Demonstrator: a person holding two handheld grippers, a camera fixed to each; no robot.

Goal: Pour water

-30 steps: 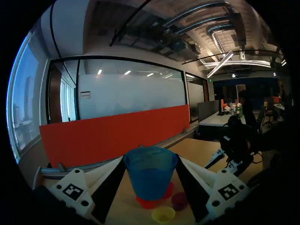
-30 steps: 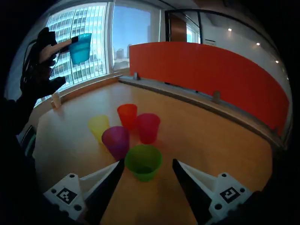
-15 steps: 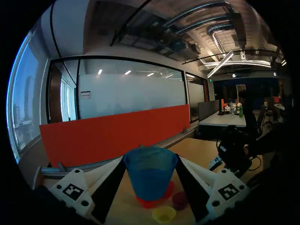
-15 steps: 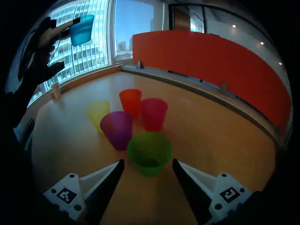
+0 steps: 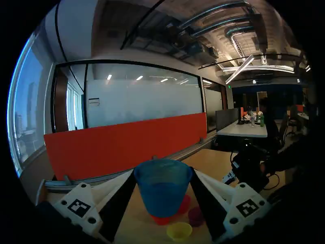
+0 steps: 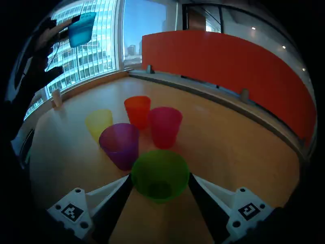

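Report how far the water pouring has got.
Done: the left gripper has the blue cup clamped and held above the table, with water inside it. In hand: the right gripper is open around the green cup, which looks empty. Left: closing on that cup and tipping the blue cup; nothing looks poured yet.

Open-plan office: light wood table (image 6: 235, 134) with an orange divider panel (image 5: 122, 142) along its far edge. Frosted glass wall (image 5: 142, 97) behind it, tall windows (image 6: 97, 44) onto high-rises, daylight. Exposed ceiling ducts (image 5: 211, 24), linear strip lights (image 5: 239, 69), white desk (image 5: 239, 130) farther back
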